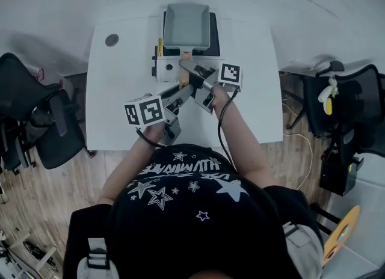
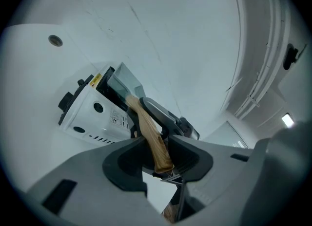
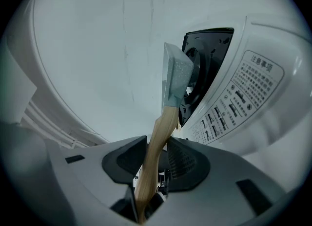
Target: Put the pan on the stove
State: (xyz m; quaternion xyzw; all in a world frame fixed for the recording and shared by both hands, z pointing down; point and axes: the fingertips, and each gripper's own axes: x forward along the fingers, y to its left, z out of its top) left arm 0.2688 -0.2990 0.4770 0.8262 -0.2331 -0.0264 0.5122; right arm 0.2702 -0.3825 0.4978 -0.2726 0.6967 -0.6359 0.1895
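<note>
L tool (image 2: pixel 158 154) clenched on the end of the pan's wooden handle (image 2: pixel 151 132); R tool (image 3: pixel 155 159) clamped on the same handle, nearer the pan. I see the pan (image 1: pixel 187 25) at 12 o'clock from both tools, over the black top of the stove (image 1: pixel 165 67); can't tell if it's seated flat. Stove's on the white counter (image 1: pixel 120 91), w/ a cable hole (image 1: pixel 112 39) at 10 o'clock of it. Black chair (image 1: pixel 36 115) at 9 o'clock off the counter, second chair (image 1: pixel 352 106) at 3.
</note>
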